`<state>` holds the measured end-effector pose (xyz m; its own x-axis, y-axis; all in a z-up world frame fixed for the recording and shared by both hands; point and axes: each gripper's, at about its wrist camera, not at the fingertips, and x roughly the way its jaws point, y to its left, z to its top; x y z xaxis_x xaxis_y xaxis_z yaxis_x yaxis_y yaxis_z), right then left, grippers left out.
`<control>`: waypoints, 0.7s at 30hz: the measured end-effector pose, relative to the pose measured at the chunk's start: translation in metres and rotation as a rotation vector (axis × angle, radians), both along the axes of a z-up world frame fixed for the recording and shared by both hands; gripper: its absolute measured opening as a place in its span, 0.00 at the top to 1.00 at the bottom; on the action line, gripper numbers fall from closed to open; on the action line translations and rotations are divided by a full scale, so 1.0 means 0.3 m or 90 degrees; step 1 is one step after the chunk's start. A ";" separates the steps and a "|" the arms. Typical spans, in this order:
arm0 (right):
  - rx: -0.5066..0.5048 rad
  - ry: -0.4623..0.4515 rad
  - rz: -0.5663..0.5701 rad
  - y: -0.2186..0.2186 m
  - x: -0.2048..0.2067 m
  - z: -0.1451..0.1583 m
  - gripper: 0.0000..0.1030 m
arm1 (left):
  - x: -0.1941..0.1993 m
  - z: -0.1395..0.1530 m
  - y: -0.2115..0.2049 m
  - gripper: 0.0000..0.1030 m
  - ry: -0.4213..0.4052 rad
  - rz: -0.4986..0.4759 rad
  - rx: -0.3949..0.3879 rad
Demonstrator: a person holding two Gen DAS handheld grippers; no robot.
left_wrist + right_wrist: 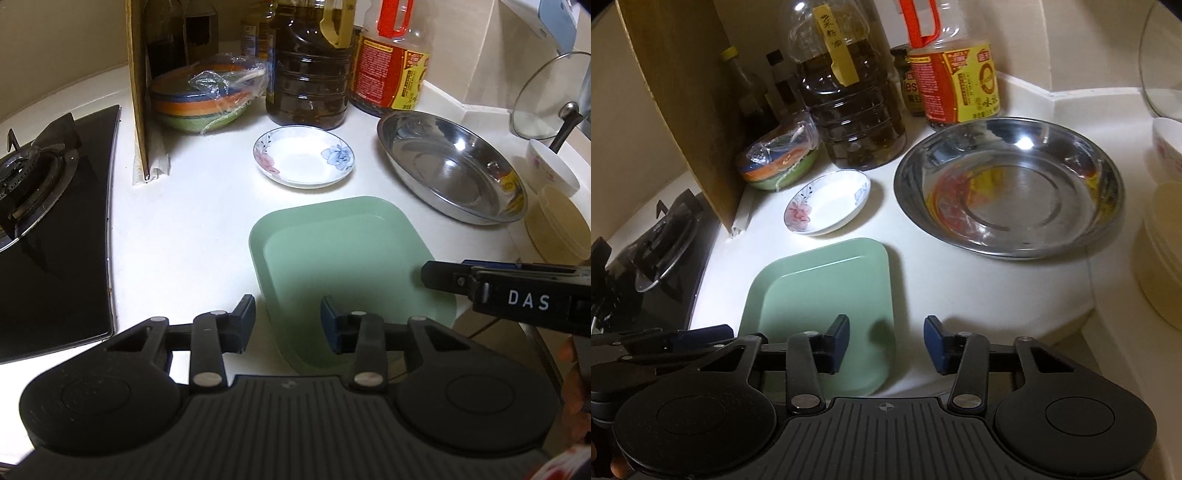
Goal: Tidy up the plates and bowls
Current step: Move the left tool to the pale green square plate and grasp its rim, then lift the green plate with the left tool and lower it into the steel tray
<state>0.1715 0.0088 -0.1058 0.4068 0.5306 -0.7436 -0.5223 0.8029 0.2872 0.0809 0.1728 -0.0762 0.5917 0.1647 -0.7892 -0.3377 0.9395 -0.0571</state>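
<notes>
Both hand-held grippers, left (pixel 288 321) and right (pixel 886 341), part spread and pinching nothing, straddle the green tray's (pixel 827 280) left and right rims, near worktop (pixel 192 221) edge; saucer (pixel 303 157) beyond.

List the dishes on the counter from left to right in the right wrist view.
Striped bowls → floral saucer → steel basin → white bowl.
</notes>
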 end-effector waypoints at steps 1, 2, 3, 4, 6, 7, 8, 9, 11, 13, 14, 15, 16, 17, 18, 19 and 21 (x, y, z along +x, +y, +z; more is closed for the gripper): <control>-0.002 0.000 0.002 0.007 0.002 -0.003 0.61 | 0.002 -0.003 0.002 0.68 0.000 0.000 -0.003; -0.002 -0.001 0.005 0.014 0.004 -0.006 0.62 | 0.006 -0.005 0.005 0.69 -0.001 0.000 -0.005; -0.004 -0.003 0.007 0.020 0.006 -0.008 0.64 | 0.009 -0.008 0.007 0.70 0.000 0.000 -0.005; -0.005 -0.005 0.010 0.025 0.007 -0.012 0.65 | 0.012 -0.012 0.009 0.72 0.001 0.001 -0.004; -0.004 -0.006 0.013 0.030 0.009 -0.017 0.66 | 0.015 -0.018 0.012 0.77 0.002 0.006 -0.005; -0.003 -0.007 0.014 0.035 0.012 -0.019 0.66 | 0.017 -0.020 0.016 0.78 0.002 0.010 -0.006; -0.003 -0.007 0.014 0.037 0.014 -0.020 0.66 | 0.019 -0.022 0.020 0.80 0.002 0.014 -0.008; -0.002 -0.007 0.014 0.039 0.017 -0.021 0.67 | 0.021 -0.023 0.023 0.80 0.002 0.017 -0.009; -0.003 -0.007 0.015 0.043 0.022 -0.026 0.67 | 0.024 -0.026 0.028 0.82 0.002 0.024 -0.009; 0.003 -0.003 0.017 0.043 0.026 -0.032 0.73 | 0.025 -0.027 0.029 0.83 -0.001 0.027 -0.009; 0.006 -0.003 0.018 0.043 0.027 -0.032 0.77 | 0.027 -0.026 0.029 0.84 -0.001 0.029 -0.007; 0.008 -0.001 0.020 0.043 0.029 -0.032 0.81 | 0.028 -0.026 0.029 0.86 -0.001 0.031 -0.005; 0.006 -0.002 0.019 0.043 0.030 -0.033 0.84 | 0.030 -0.025 0.030 0.86 -0.002 0.033 -0.002; 0.005 -0.004 0.020 0.043 0.030 -0.034 0.86 | 0.030 -0.025 0.031 0.88 -0.002 0.035 0.000; 0.003 -0.007 0.019 0.043 0.030 -0.035 0.90 | 0.029 -0.025 0.035 0.90 -0.003 0.038 -0.001; 0.002 -0.009 0.016 0.041 0.032 -0.036 0.95 | 0.027 -0.025 0.039 0.91 -0.004 0.043 -0.003; 0.007 -0.003 0.014 0.035 0.037 -0.038 0.96 | 0.025 -0.024 0.046 0.92 -0.008 0.048 -0.006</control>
